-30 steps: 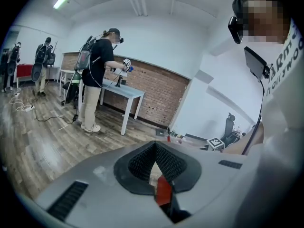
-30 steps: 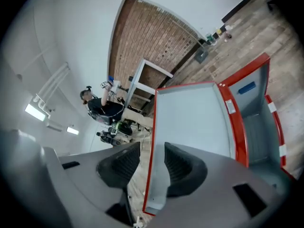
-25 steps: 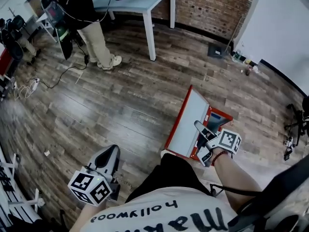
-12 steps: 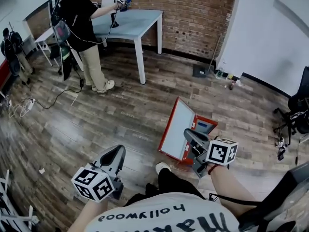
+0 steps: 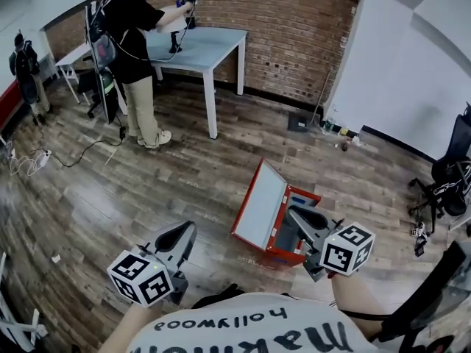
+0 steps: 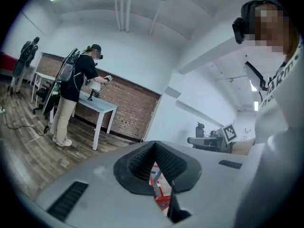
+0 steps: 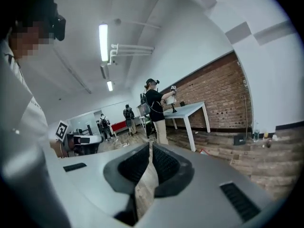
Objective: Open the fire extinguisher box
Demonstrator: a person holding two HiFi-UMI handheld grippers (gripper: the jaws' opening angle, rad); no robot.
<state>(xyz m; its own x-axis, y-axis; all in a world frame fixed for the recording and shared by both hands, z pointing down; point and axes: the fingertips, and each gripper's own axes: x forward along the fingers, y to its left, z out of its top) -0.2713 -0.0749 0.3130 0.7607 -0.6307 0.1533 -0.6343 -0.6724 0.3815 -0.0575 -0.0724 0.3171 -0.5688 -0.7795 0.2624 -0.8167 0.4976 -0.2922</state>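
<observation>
The box (image 5: 283,230) lies on the floor (image 5: 147,190), low and to the right in the head view, and its red-edged door (image 5: 257,206) stands open, raised on the left side with the pale inner face showing. Bare planks are free on its left and far sides, and the white wall (image 5: 383,72) and a chair (image 5: 450,173) stand well apart from it on the right. The right claw (image 5: 296,216) hangs over the near right part of the box; I cannot tell if it touches. It points almost level, with the marker cube toward the wearer. Its jaws have just been closing and are now together, with nothing between them (image 7: 150,145). The left claw (image 5: 184,231) is well apart on the left, over bare floor, also almost level; its jaws meet at the tips and hold nothing (image 6: 154,144). Far behind, a person (image 5: 136,35) stands at a worktop (image 5: 210,46) by the brick wall (image 5: 287,28). On the wearer's shirt (image 5: 243,337) the word "hollywood" can be read, upside down.
</observation>
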